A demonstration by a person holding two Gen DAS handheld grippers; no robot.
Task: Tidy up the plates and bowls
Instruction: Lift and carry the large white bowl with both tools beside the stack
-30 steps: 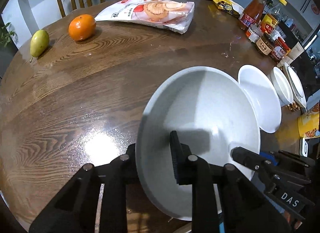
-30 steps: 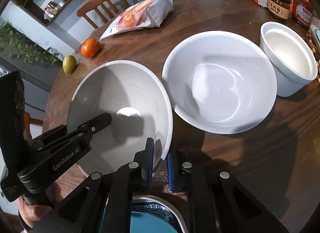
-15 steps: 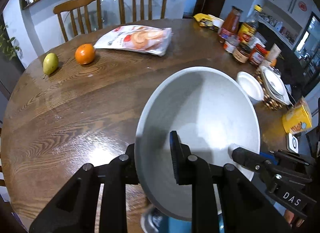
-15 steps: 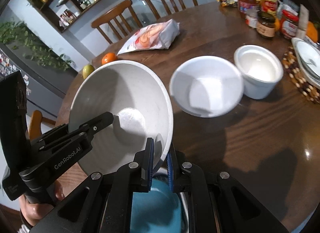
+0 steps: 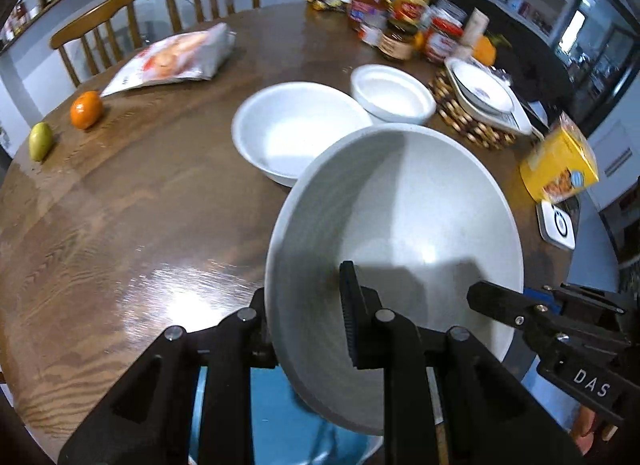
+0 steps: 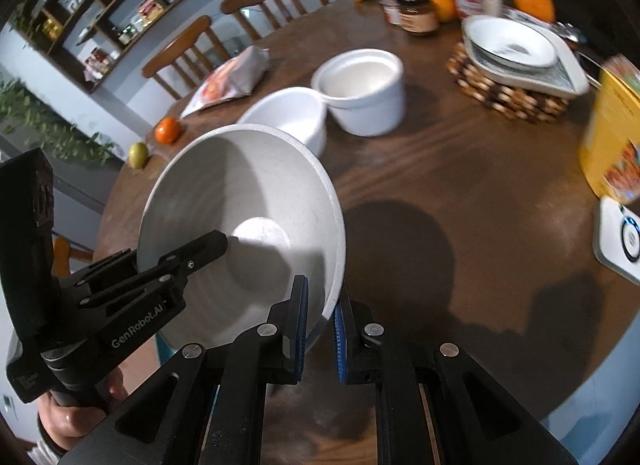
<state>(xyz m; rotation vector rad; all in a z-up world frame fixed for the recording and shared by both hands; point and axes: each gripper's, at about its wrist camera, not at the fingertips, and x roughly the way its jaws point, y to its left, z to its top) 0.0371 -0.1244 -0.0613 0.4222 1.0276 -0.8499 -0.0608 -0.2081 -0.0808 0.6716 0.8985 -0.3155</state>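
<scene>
A large speckled grey bowl (image 5: 400, 217) hangs in the air above the round wooden table (image 5: 120, 193), held by both grippers. My left gripper (image 5: 308, 317) is shut on its left rim. My right gripper (image 6: 320, 313) is shut on its right rim; the bowl also shows in the right wrist view (image 6: 256, 201). A wide white bowl (image 5: 296, 129) and a deeper white bowl (image 5: 394, 93) stand on the table beyond. White plates (image 5: 484, 89) are stacked on a beaded trivet at the right. A blue dish (image 5: 272, 417) lies below the grey bowl, partly hidden.
An orange (image 5: 86, 115), a pear (image 5: 40, 141) and a snack bag (image 5: 176, 57) lie far left. Jars and bottles (image 5: 400, 21) crowd the far edge. A yellow box (image 5: 560, 165) and a white scale (image 5: 558, 221) are at the right. Chairs (image 5: 100, 25) stand behind.
Both grippers lifted the grey bowl higher and pulled back. More of the table now shows, with the white bowls farther away and the view swung to the right.
</scene>
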